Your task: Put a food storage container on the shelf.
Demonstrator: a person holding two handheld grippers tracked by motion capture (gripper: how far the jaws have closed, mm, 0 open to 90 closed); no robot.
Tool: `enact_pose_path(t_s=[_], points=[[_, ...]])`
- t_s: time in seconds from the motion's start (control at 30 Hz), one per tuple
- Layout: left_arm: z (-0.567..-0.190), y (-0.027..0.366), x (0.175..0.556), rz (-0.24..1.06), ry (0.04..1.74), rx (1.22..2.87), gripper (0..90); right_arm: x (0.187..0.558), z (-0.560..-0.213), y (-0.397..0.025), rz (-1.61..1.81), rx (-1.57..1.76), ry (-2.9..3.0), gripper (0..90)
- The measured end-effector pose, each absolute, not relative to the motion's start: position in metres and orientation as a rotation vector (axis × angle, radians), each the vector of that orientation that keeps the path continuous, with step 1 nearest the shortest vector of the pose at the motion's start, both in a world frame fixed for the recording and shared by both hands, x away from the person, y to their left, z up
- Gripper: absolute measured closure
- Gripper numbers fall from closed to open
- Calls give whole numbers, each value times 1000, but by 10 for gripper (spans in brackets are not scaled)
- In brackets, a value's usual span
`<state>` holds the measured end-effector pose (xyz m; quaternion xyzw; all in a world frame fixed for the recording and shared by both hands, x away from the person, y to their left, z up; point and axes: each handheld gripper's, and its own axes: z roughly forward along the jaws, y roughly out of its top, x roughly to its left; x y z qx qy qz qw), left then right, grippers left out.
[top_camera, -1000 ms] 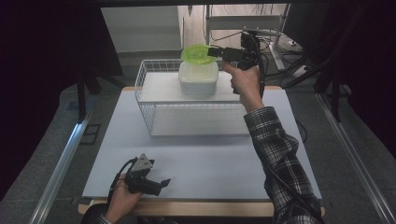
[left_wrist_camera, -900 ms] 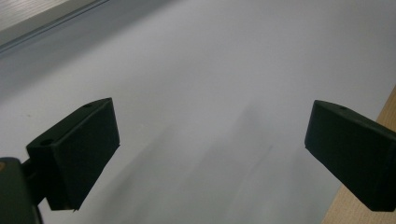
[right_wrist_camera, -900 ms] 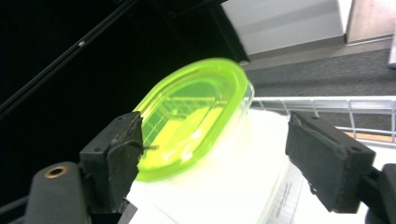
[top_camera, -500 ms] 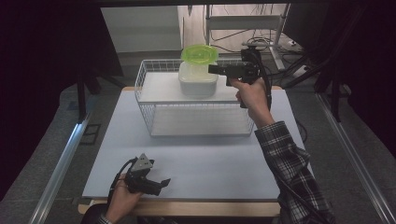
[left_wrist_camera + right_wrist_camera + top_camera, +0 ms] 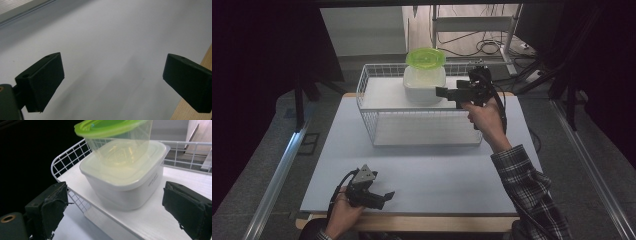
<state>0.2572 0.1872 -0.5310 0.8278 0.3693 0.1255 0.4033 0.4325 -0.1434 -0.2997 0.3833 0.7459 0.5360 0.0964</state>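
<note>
High view is showing the worktop [image 5: 422, 165], a pale sheet over a wooden edge, lying bare across its near half. White wire basket [image 5: 377, 127] is sitting on the far half, long side facing the person, with a white floor panel inside.

Square white container [image 5: 422, 90] is resting inside the basket at the far middle, its lid closed. Clear round tub [image 5: 426, 67] with a green lid [image 5: 425, 57] is standing on top of that container, touching it. In the right gripper view the container [image 5: 125, 182] is sitting close to the basket's rounded corner [image 5: 58, 163], and the tub [image 5: 120, 147] is perching on its lid, green lid [image 5: 107, 126] uppermost.

Right claw [image 5: 441, 92] is hovering just beside the white container's right side, pointing leftward at it, held by the right hand [image 5: 482, 115] over the basket's right end; a plaid sleeve [image 5: 532, 195] is trailing back toward the near edge. Its jaws are standing spread wide, gripping nothing, in the right gripper view framing the container without touching it [image 5: 115, 215].

Left claw [image 5: 387, 196] is resting low at the near left of the worktop, well apart from the basket, held by the left hand [image 5: 343, 212]. In the left gripper view its jaws are spread wide over bare worktop [image 5: 112, 85], holding nothing.
</note>
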Motion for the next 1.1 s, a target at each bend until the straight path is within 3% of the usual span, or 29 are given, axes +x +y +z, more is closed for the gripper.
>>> enact_pose_path(t_s=[1.1], points=[[-532, 188, 258, 316, 932, 2086, 32, 397, -356, -145, 1489, 925, 2313, 42]])
